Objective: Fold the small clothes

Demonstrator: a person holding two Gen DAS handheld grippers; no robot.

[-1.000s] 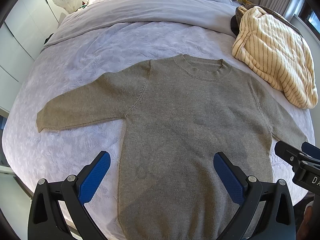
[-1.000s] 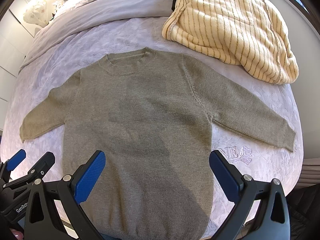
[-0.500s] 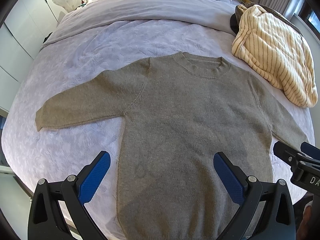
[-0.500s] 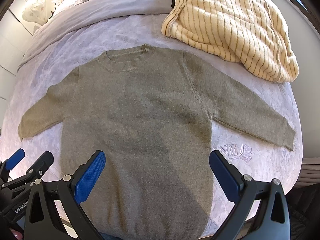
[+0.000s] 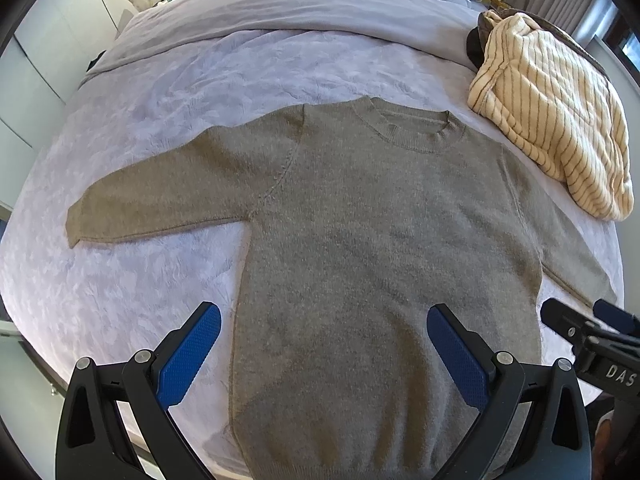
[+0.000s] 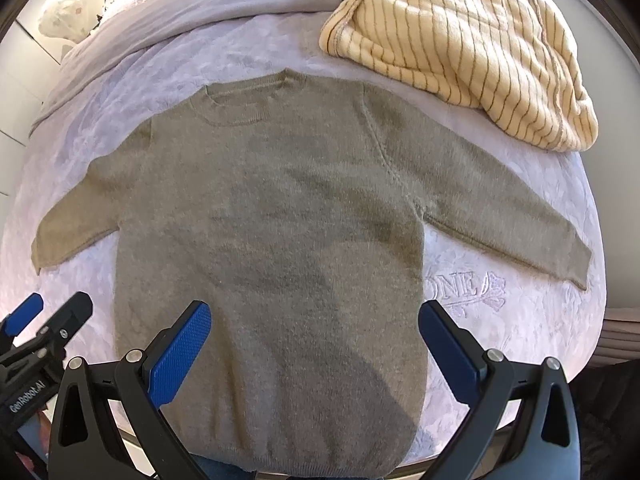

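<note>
A grey-olive knit sweater point(image 5: 380, 240) lies flat and face up on the bed, both sleeves spread out, collar at the far side; it also shows in the right wrist view point(image 6: 280, 220). My left gripper point(image 5: 324, 320) is open and empty, hovering above the sweater's lower left part. My right gripper point(image 6: 314, 316) is open and empty above the lower right part. Each gripper appears at the edge of the other's view: the right one point(image 5: 588, 320) and the left one point(image 6: 48, 312).
A cream striped garment point(image 5: 552, 120) lies heaped at the far right of the bed, also in the right wrist view point(image 6: 460, 36). The lilac bedspread point(image 5: 140, 272) surrounds the sweater. Pillows and folded duvet point(image 5: 320, 4) lie at the far end. The bed's front edge is just below the hem.
Both grippers have drifted slightly back and up, so the sweater sits a little lower and farther in view. Nothing was grasped; the sweater has not moved.
</note>
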